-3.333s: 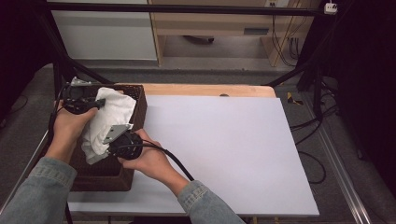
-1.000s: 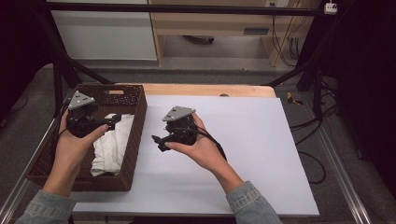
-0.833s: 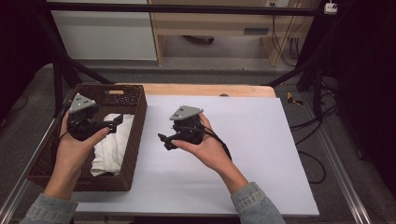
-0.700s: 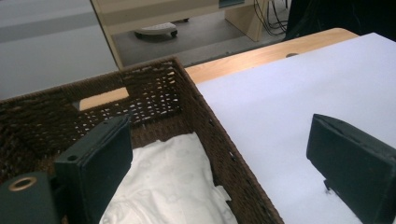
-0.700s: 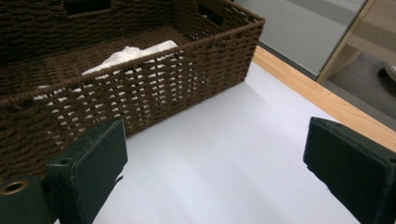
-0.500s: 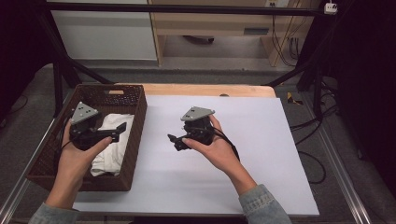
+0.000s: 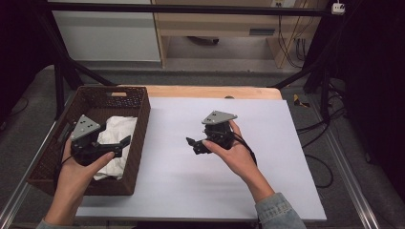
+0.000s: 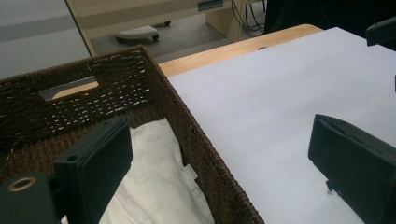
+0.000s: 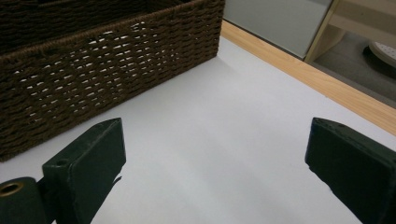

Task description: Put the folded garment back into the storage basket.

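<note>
We see white cloth (image 7: 114, 143) lying in basket (image 7: 138, 102) at surface (image 7: 286, 143) left edge. Left gripper (image 7: 122, 143) above it, fingers apart, basket wall between; right gripper (image 7: 193, 144) fingers apart over bare surface, probably not touching.

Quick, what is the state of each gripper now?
Left gripper: open, holding nothing, above the basket.
Right gripper: open, holding nothing, over the white sheet.

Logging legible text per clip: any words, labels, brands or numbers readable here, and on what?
None can be read.
Basket, cloth, white sheet: no print visible.
Left gripper and right gripper: no markings legible.
Small plate on the cabinet behind the table: too blurred to tell.
</note>
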Demonstrator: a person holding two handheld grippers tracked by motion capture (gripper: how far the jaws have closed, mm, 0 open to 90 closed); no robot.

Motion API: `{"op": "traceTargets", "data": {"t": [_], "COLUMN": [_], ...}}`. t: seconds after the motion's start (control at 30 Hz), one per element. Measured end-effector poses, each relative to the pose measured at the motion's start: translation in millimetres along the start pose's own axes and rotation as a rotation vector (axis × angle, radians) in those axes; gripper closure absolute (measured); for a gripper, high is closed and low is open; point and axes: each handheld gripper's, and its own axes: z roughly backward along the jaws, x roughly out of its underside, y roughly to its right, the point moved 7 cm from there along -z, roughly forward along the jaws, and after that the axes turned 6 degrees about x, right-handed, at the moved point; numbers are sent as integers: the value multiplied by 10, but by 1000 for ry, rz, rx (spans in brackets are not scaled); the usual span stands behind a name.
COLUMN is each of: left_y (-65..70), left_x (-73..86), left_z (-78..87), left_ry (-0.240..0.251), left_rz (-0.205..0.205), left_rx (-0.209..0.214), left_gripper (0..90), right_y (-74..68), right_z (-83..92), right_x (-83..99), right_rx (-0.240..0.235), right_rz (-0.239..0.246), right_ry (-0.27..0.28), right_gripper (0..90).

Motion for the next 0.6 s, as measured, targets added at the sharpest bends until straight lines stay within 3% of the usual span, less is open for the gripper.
{"op": "traceTargets", "data": {"t": [0.6], "left_y": [105], "left_x": [100], "left_z": [3], "left_ry": [-6], "left_rz": [-26], "left_rx": [21], "left_gripper": [58], "right_y": [389], "right_z": [236], "right_x": [367], "right_rx": [70], "right_rz": [-72], "right_ry": [4], "right_gripper": [58]}}
